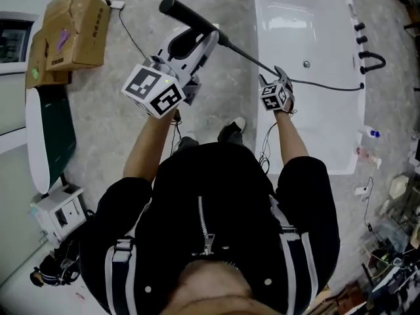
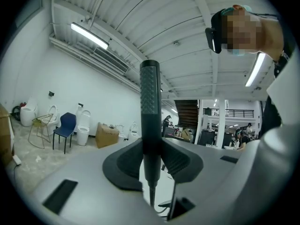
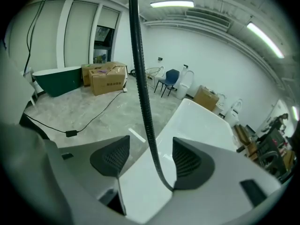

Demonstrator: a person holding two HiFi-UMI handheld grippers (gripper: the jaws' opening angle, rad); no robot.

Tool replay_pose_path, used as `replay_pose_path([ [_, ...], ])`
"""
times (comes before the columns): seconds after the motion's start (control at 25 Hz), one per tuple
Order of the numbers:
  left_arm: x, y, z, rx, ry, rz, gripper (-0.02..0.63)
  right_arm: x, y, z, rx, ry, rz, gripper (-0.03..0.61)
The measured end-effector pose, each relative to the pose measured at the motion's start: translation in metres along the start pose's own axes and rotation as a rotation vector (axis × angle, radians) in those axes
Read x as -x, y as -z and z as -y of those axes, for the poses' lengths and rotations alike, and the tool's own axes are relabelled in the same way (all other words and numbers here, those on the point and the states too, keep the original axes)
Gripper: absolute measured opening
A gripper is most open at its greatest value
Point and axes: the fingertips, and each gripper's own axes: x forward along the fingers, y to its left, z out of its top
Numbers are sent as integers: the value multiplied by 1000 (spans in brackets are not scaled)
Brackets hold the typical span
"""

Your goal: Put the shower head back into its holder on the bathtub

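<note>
The black stick-shaped shower head [image 1: 190,20] is level above the floor, left of the white bathtub [image 1: 282,18]. My left gripper [image 1: 202,35] is shut on its handle; in the left gripper view the shower head [image 2: 150,107] stands upright, clamped between the pads of the left gripper [image 2: 152,150]. Its black hose [image 1: 252,59] runs right to the tub's far rim, near the black fittings [image 1: 369,60]. My right gripper [image 1: 279,76] hangs over the tub's near rim. In the right gripper view the hose [image 3: 143,93] passes between the open jaws of the right gripper [image 3: 151,156], close to the right pad.
Cardboard boxes [image 1: 79,28] and a green-and-white tub [image 1: 49,133] lie on the floor at the left, with a thin cable [image 1: 131,38] across the concrete. Small bottles [image 1: 373,135] stand beside the bathtub's right side. The person's shoes [image 1: 231,130] are just left of the tub.
</note>
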Motion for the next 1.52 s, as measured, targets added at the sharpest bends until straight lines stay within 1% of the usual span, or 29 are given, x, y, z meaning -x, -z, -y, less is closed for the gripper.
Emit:
replay_pose_path([
  [0.12, 4, 0, -9, 7, -29, -2, 133, -16, 8, -4, 9, -21, -39, 284],
  [0.24, 6, -3, -15, 15, -53, -4, 133, -32, 7, -5, 35, -44, -47, 257],
  [0.36, 11, -9, -24, 20, -78, 2, 133, -39, 6, -2, 62, -33, -66, 217],
  [0.48, 16, -13, -34, 20, -107, 4, 133, -42, 11, 2, 74, 0, -92, 193],
  [0.52, 19, -16, -37, 19, -114, 5, 133, -44, 11, 3, 79, 14, -97, 158],
  [0.56, 23, -18, -42, 18, -121, 6, 133, -46, 9, 3, 85, 25, -103, 104],
  [0.6, 27, -20, -46, 16, -128, 8, 133, -48, 6, 3, 93, 33, -108, 79],
  [0.84, 35, -22, -56, 27, -155, 9, 133, -53, -2, -1, 113, 37, -112, 69],
  [0.96, 34, -24, -54, 28, -148, 8, 133, -53, -1, 0, 126, 33, -106, 74],
  [1.04, 32, -26, -50, 31, -138, 10, 133, -56, 1, 2, 134, 33, -113, 89],
  [1.32, 33, -29, -50, 28, -144, 16, 133, -60, 0, 1, 174, 21, -114, 72],
  [1.52, 34, -27, -52, 18, -148, 4, 133, -52, 1, 5, 175, 45, -123, 67],
])
